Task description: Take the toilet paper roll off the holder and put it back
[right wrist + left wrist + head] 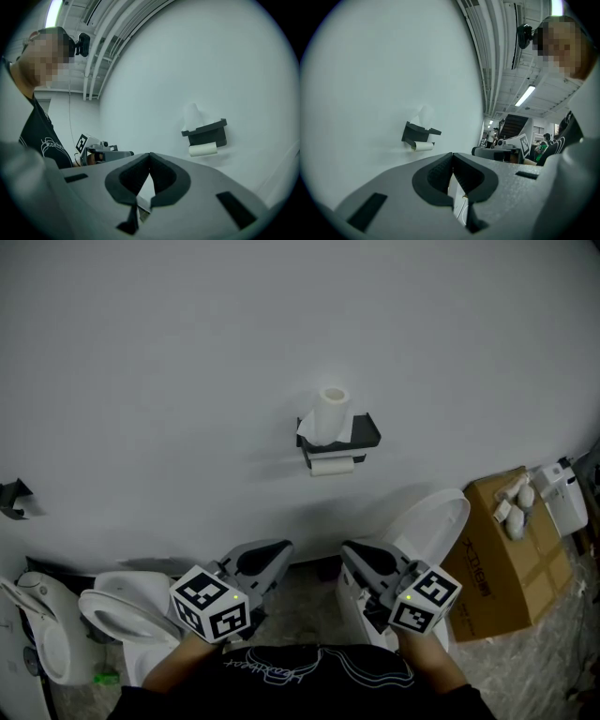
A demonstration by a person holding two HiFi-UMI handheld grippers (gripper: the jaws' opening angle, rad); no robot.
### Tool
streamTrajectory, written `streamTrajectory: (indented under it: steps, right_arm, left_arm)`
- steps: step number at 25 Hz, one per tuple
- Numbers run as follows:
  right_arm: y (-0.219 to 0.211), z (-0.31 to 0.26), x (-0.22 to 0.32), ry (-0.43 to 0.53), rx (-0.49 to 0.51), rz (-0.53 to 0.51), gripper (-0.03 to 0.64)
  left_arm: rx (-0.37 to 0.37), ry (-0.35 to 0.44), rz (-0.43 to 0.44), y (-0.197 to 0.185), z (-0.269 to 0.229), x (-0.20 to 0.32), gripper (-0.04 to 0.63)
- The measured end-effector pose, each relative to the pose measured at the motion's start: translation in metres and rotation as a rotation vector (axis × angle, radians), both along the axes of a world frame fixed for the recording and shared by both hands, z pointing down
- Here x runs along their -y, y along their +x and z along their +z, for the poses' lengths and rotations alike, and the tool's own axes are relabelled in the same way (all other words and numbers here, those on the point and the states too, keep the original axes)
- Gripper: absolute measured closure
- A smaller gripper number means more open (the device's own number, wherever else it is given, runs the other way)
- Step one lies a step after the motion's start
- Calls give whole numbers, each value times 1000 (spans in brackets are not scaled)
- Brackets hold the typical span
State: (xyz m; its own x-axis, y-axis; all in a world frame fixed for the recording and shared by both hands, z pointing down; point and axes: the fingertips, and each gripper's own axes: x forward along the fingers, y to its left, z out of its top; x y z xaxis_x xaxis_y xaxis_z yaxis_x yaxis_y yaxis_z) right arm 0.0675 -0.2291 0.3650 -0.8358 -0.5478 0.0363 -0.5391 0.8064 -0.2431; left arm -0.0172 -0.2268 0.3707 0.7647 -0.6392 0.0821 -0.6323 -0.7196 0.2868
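Observation:
A black wall holder (pixel 364 433) hangs at the middle of the white wall. One white toilet paper roll (pixel 331 412) stands upright on top of it, and a second roll (pixel 332 465) hangs beneath it. Both grippers are held low, well short of the holder and below it. My left gripper (pixel 270 559) is shut with nothing in it, and my right gripper (pixel 358 557) is shut and empty too. In the left gripper view the holder (pixel 417 133) is up and left of the closed jaws (pixel 452 157). In the right gripper view the holder (pixel 206 131) is up and right of the closed jaws (pixel 149 156).
A white toilet (pixel 117 613) stands at the lower left, with another fixture (pixel 37 629) beside it. A second toilet (pixel 427 526) with its lid raised is under the right gripper. A cardboard box (pixel 511 563) holding white items sits at the right.

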Motion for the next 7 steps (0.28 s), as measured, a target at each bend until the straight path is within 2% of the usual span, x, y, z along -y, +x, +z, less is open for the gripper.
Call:
streamTrajectory:
  steps: [7]
  right_arm:
    - [-7, 1, 0, 1, 6, -9, 614]
  left_arm:
    - [7, 2, 10, -2, 0, -2, 591]
